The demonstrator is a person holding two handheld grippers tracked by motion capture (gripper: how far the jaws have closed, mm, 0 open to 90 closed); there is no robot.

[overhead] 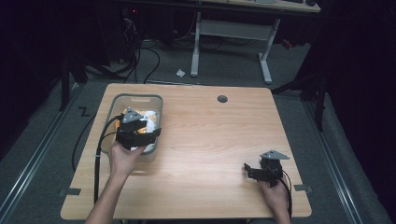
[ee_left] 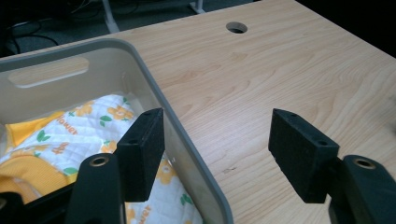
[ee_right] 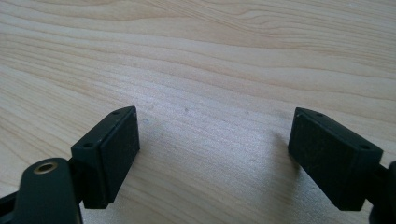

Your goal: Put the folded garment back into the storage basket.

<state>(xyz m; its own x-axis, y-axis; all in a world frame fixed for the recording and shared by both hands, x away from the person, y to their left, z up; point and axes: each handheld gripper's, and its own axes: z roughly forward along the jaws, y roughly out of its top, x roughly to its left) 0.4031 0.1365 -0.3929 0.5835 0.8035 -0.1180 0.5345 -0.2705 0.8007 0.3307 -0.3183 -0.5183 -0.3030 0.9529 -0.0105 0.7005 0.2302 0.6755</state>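
Note:
A grey plastic bin (overhead: 135,96) stands on the left of the wooden table (overhead: 210,135). Inside lies a white quilted cloth (overhead: 150,117) with yellow flowers and orange trim. My left gripper (overhead: 138,134) hovers over the bin's near right part, held by a hand. In the left gripper view, my left gripper (ee_left: 219,135) is open and straddles the bin's right wall (ee_left: 187,140). One jaw hangs above the cloth (ee_left: 93,126), the other over bare wood. My right gripper (overhead: 252,169) rests low at the table's near right. There my right gripper (ee_right: 215,135) is open, with nothing between its jaws.
A round cable hole (overhead: 222,99) sits near the table's far edge, also visible as the hole (ee_left: 236,27) beyond the bin. A white-legged desk (overhead: 231,32) and cables stand on the floor behind. Dark curtains flank both sides.

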